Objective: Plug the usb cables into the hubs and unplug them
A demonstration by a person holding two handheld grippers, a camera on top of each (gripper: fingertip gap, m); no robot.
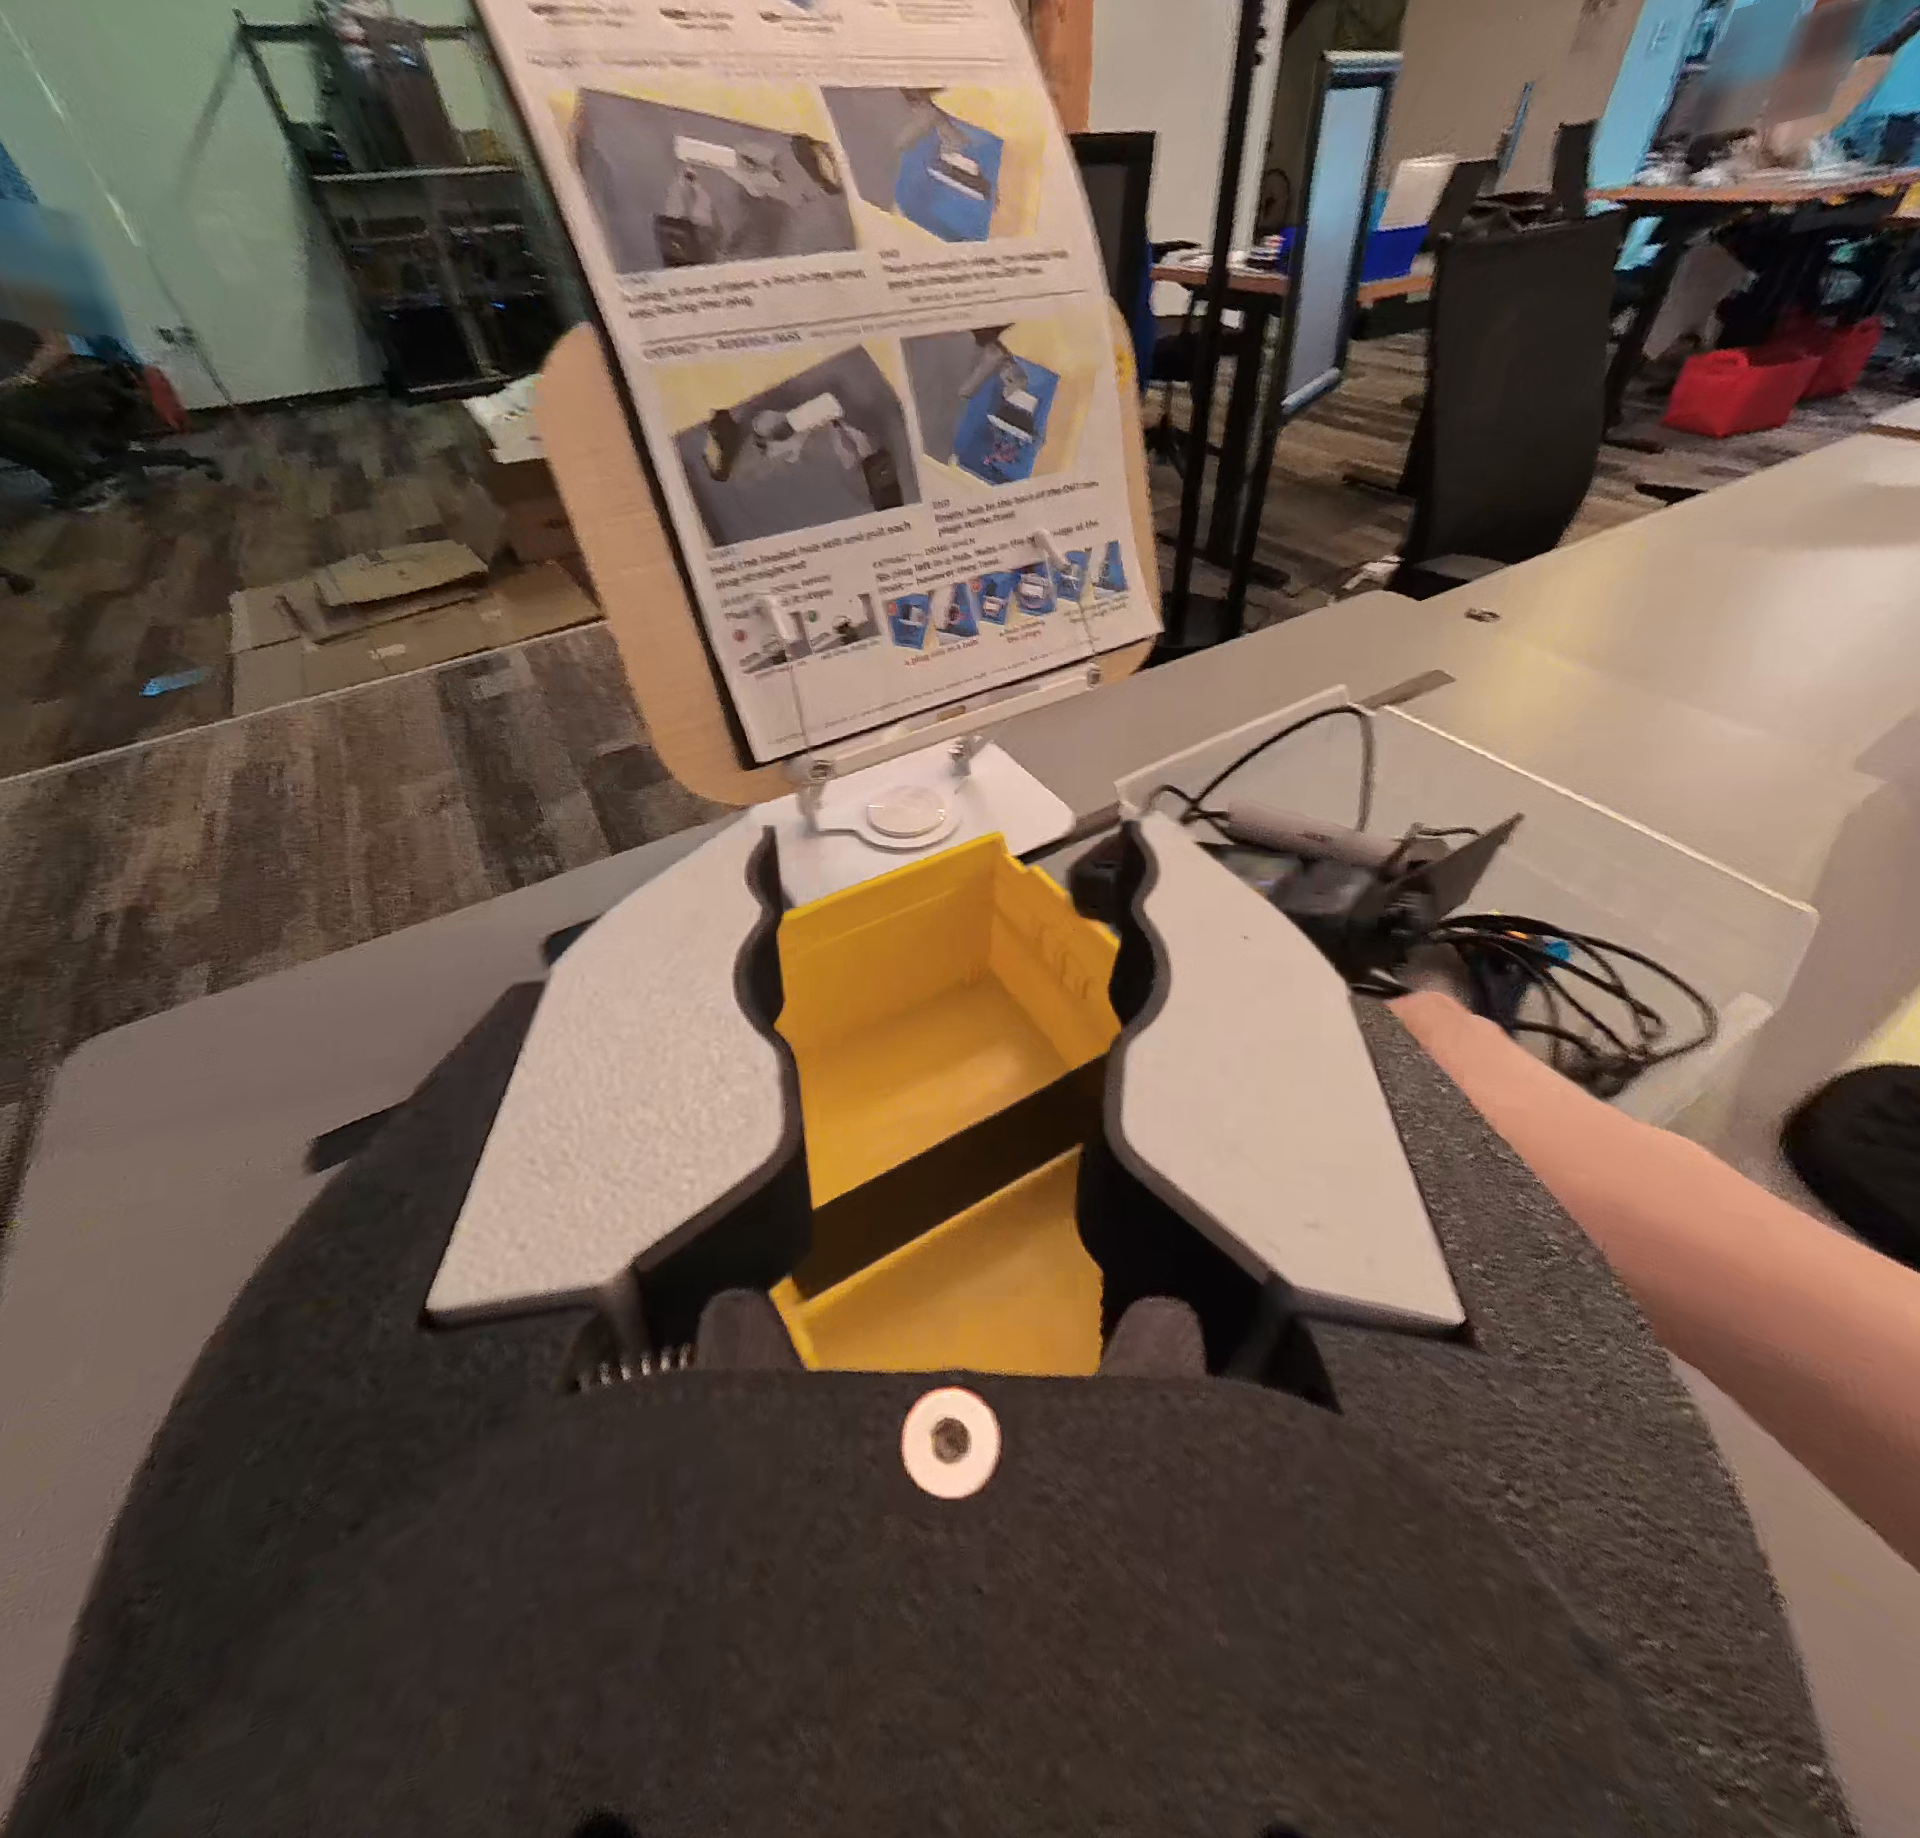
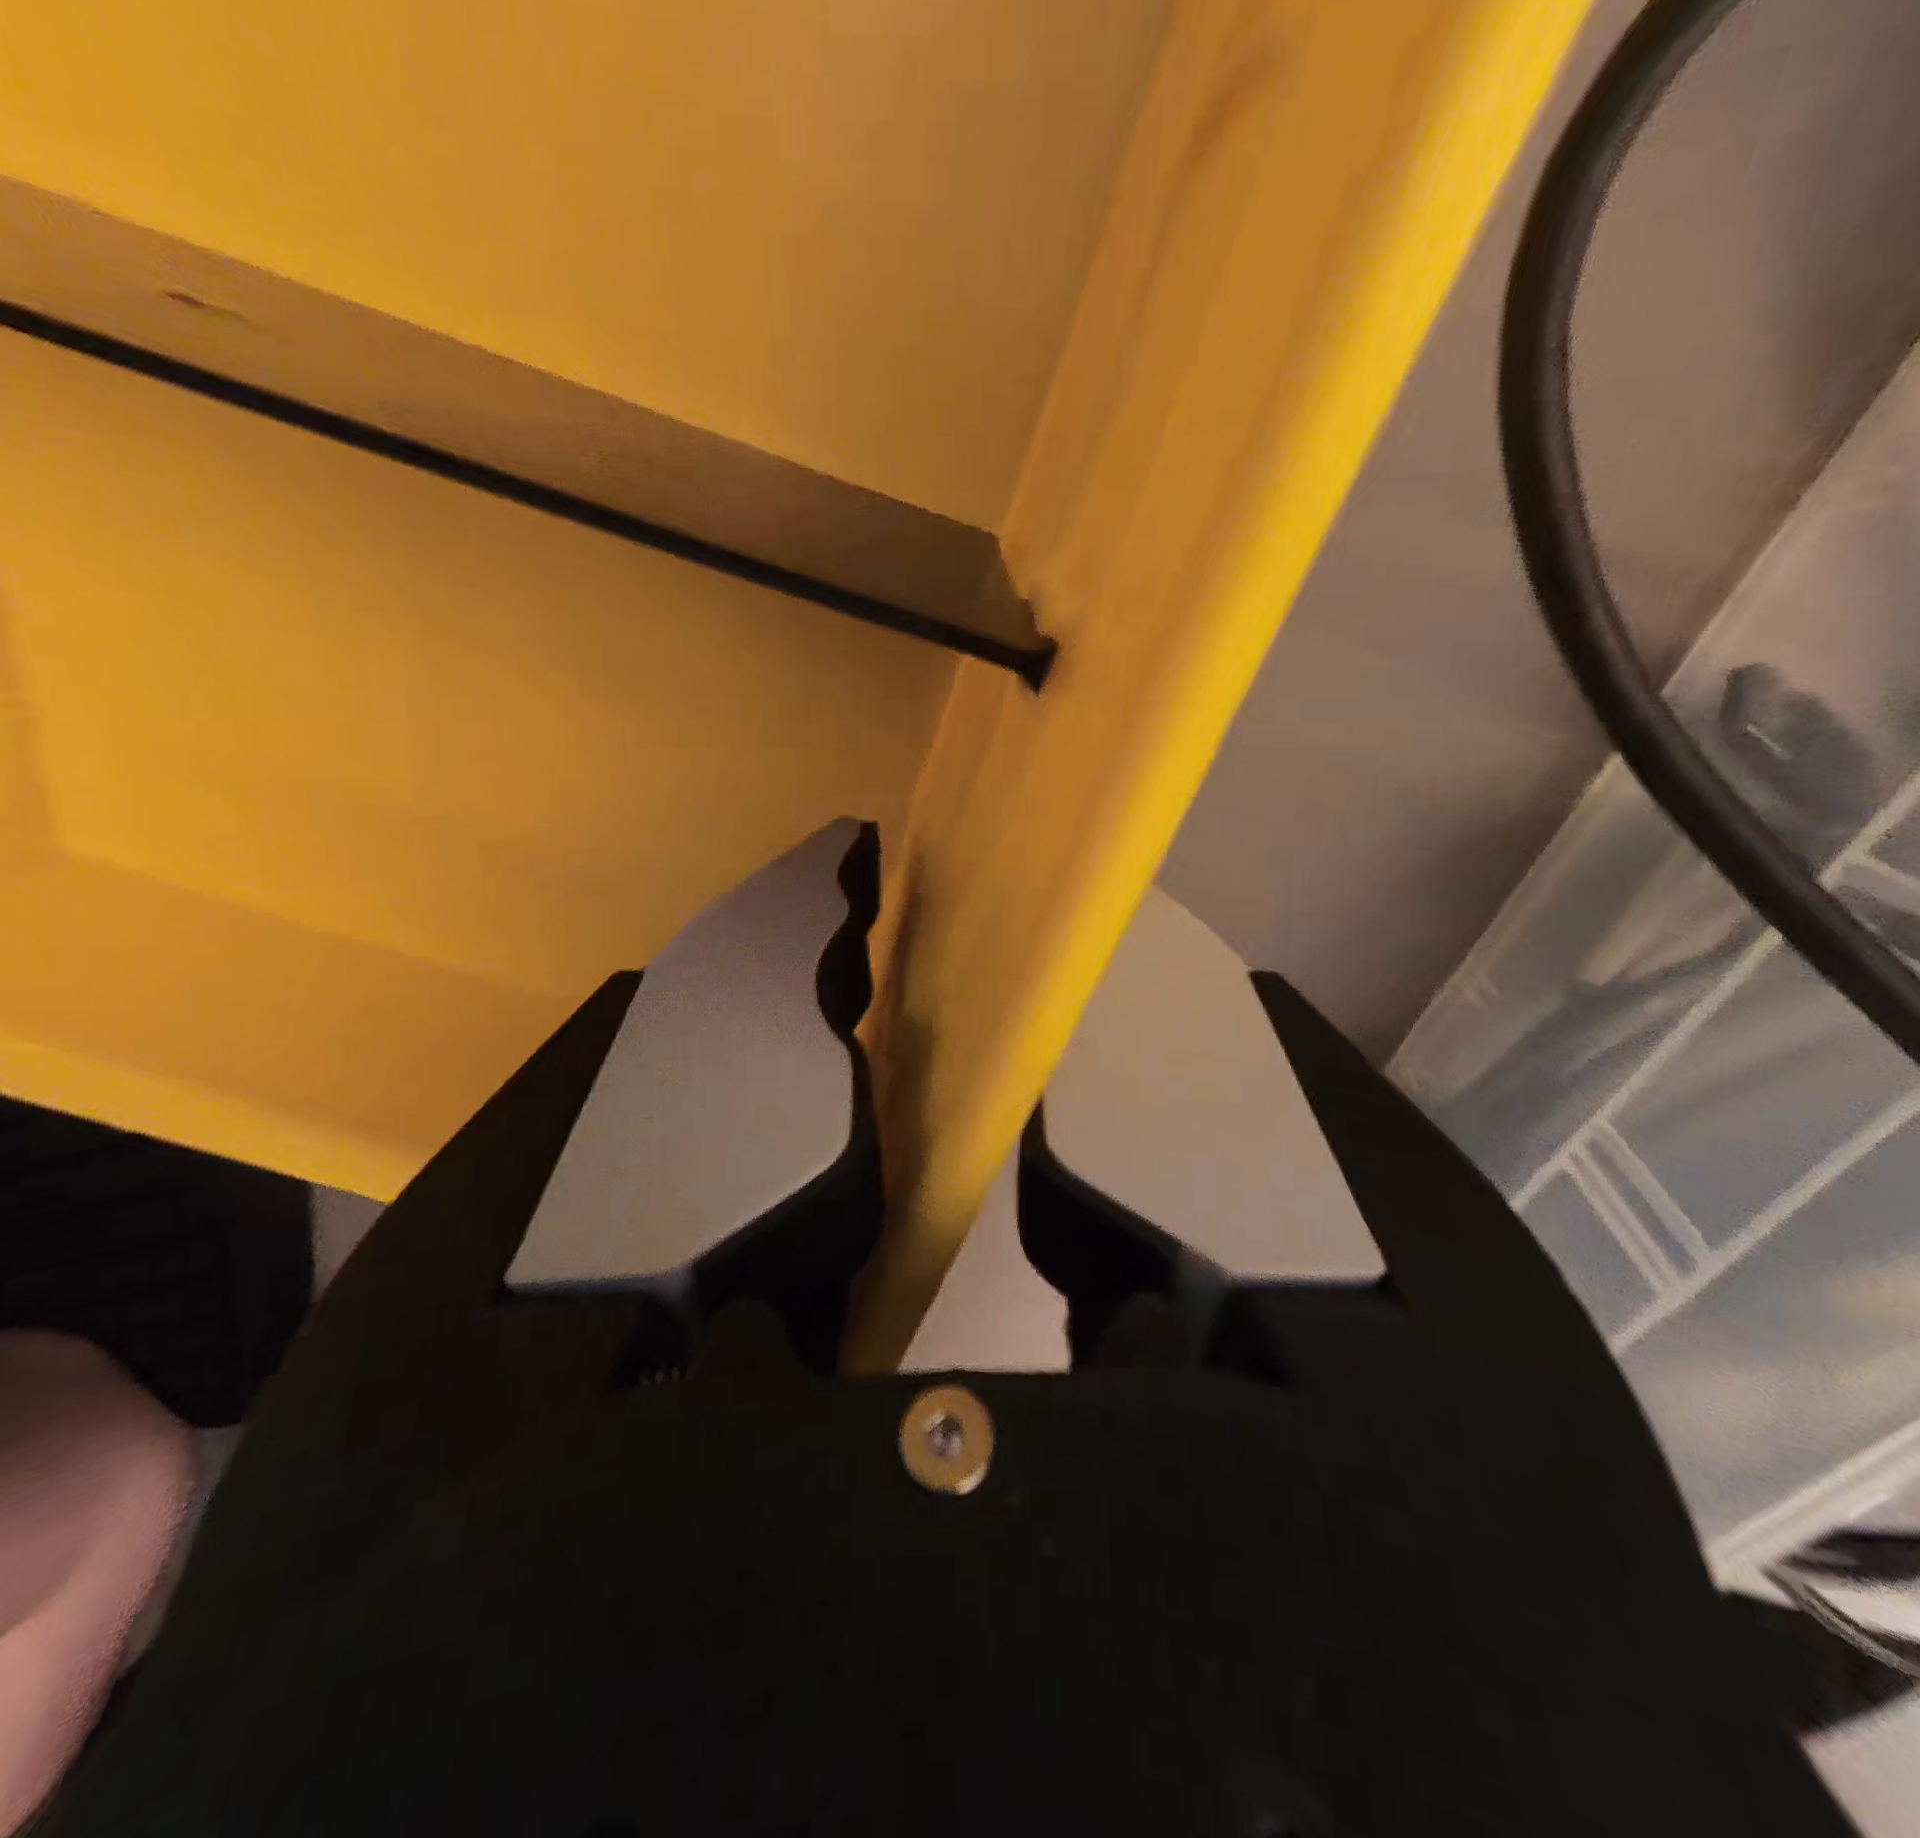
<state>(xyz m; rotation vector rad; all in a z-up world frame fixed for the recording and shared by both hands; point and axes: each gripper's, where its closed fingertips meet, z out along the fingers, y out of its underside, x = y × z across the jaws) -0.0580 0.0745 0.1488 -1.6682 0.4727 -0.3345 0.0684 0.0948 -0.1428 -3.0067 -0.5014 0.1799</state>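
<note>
Left tool (image 1: pixel 940 967) is wide apart and holding nothing, just hovering over the yellow bin (image 1: pixel 935 1050), which sits on the grey tabletop (image 1: pixel 187 1144) in front of the instruction sheet (image 1: pixel 831 334) on its stand. The bin looks empty on both sides of its black divider (image 1: pixel 945 1180). Right tool (image 2: pixel 971 967) is narrowed over the bin's side wall (image 2: pixel 1049 853), one finger inside and one outside; looks like it's pinching the wall, though I can't tell how firmly. The cables (image 1: pixel 1558 978) and what I take to be the hubs (image 1: pixel 1320 889) are heaped in the clear tray (image 1: pixel 1558 853) just right of the bin, not plugged as far as I can see. My guess: the bin's being positioned first. I'd keep that wall grip low and square so it doesn't tip, then send the left tool over to the tray.
</note>
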